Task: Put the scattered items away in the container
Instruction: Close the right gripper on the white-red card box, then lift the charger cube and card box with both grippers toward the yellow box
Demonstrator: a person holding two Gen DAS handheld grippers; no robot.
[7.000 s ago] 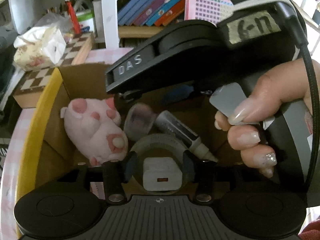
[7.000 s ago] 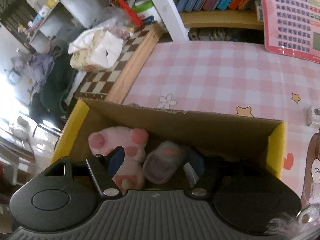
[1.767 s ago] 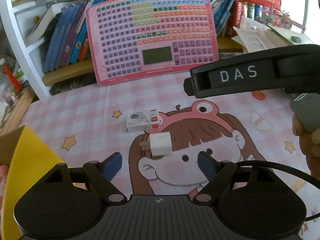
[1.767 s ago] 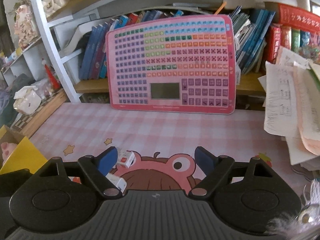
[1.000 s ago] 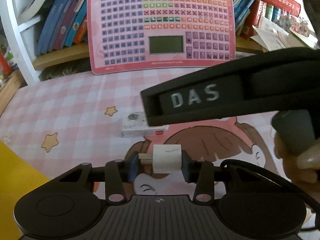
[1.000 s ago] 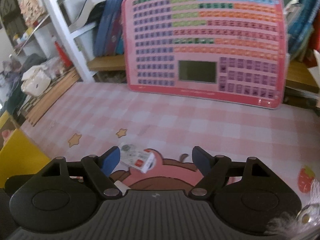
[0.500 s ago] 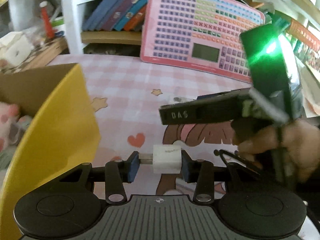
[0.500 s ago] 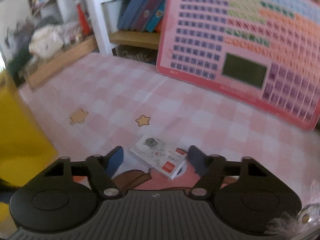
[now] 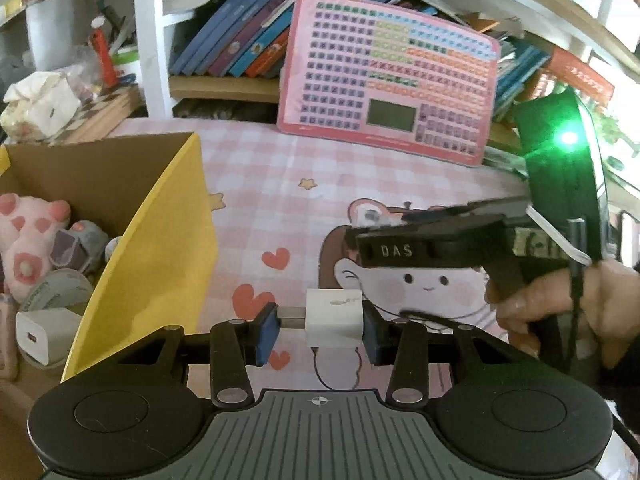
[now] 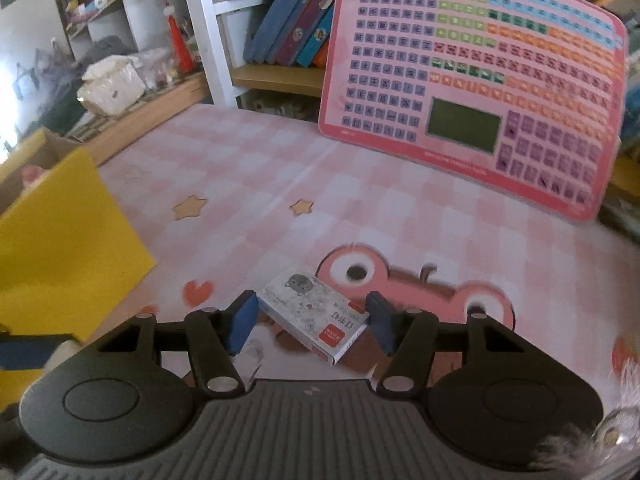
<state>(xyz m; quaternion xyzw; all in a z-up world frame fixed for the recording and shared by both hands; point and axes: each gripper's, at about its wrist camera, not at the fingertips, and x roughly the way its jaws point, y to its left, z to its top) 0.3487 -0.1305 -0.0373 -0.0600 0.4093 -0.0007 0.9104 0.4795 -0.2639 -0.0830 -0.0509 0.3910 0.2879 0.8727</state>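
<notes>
— Pink checked cloth with stars, hearts and a cartoon girl is seen over the whole surface point(image 9: 280, 184). What is found behind it?

— A pink keyboard chart point(image 9: 390, 80) is propped against a low shelf, and a row of books point(image 9: 244, 46) is leaned on that shelf. A wooden chessboard point(image 9: 108, 114) with a crumpled tissue pack point(image 9: 38, 106) on it is seen at the far left.

— Where is the container placed?

— The cardboard box point(image 9: 108, 176) is set at the left, and its yellow flap point(image 9: 160, 256) is raised between the box's inside and the left hand-held gripper point(image 9: 318, 330). Inside are seen a pink plush toy point(image 9: 28, 240), a white charger point(image 9: 44, 336) and a roll of tape point(image 9: 60, 290).

— What is held by that left hand-held gripper?

— A white plug adapter point(image 9: 334, 322) is clamped crosswise, prongs against the left pad and body against the right, lifted just beside the flap.

— And the other one?

— The right hand-held gripper point(image 10: 312, 320), gripped by a hand point(image 9: 568, 304), is lowered over a small staple box point(image 10: 314, 316) lying aslant on the cloth near the frog hat drawing. Its jaws are being closed, with the staple box between them; the left pad appears to be met by one corner, while a narrow gap is left at the right pad. In the left view the staple box is mostly hidden by that hand-held gripper's black body.
</notes>
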